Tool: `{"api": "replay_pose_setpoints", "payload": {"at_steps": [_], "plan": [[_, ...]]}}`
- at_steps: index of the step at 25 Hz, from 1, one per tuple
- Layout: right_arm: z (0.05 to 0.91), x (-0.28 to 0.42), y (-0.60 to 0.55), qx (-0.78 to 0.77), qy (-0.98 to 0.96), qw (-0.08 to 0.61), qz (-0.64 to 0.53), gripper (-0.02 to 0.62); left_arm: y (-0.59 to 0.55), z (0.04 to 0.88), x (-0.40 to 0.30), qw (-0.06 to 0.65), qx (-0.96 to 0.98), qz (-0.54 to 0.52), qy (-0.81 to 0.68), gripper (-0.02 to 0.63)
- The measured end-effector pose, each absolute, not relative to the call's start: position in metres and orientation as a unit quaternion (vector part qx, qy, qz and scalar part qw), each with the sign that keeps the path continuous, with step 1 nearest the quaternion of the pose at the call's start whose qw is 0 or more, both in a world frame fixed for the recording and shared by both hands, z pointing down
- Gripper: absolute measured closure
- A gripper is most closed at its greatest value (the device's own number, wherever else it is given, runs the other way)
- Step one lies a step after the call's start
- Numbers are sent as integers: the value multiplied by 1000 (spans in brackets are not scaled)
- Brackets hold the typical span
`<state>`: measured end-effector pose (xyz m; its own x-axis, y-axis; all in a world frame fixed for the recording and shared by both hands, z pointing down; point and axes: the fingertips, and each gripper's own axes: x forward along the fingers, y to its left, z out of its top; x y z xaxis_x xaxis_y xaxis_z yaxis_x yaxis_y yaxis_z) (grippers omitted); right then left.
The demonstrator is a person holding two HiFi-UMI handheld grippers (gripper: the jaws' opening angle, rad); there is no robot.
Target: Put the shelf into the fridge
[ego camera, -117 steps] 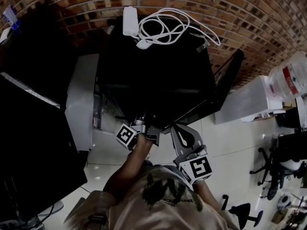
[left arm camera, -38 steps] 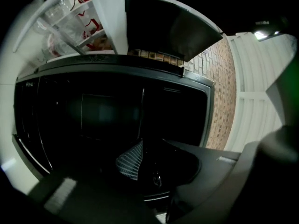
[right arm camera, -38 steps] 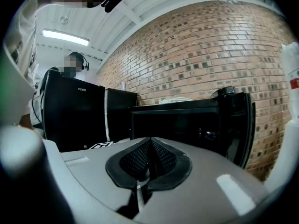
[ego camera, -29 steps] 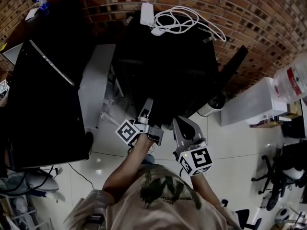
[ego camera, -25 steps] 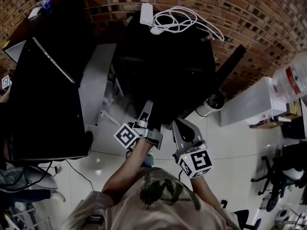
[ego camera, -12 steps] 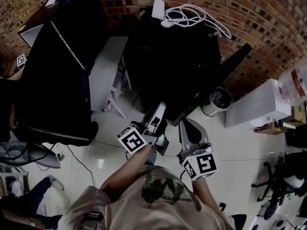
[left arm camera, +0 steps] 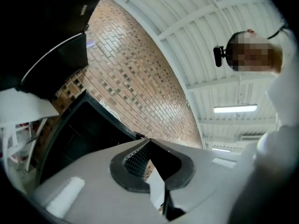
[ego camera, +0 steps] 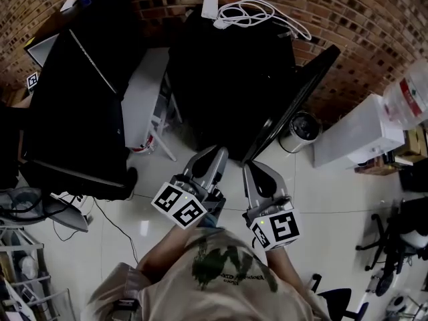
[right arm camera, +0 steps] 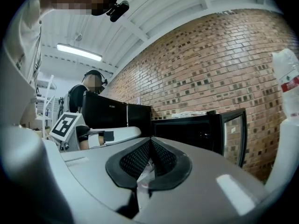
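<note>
The left tongs [ego camera: 214, 156] and right tongs [ego camera: 251, 170] are both fully closed and empty, over open floor [ego camera: 334, 199]. Ahead, the black fridge [ego camera: 227, 79] stands with its door [ego camera: 294, 99] swung open rightward and a round bin [ego camera: 304, 127] beside that door. The shelf cannot be made out.

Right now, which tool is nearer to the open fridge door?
Right. The right tool sits just at the near end of the fridge door, almost under its edge. The left tool is further left, in front of the fridge itself.
</note>
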<state>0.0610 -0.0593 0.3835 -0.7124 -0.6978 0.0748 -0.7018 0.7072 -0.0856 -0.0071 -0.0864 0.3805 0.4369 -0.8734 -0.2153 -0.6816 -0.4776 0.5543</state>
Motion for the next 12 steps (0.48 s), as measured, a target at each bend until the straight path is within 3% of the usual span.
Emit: {"api": "replay_pose_setpoints", "payload": {"at_steps": [6, 12], "plan": [[383, 67, -45, 389, -920, 9, 52, 595, -63, 379, 5, 127, 848, -178, -483, 606], [382, 68, -29, 391, -919, 5, 49, 595, -43, 381, 9, 103, 853, -151, -488, 606]]}}
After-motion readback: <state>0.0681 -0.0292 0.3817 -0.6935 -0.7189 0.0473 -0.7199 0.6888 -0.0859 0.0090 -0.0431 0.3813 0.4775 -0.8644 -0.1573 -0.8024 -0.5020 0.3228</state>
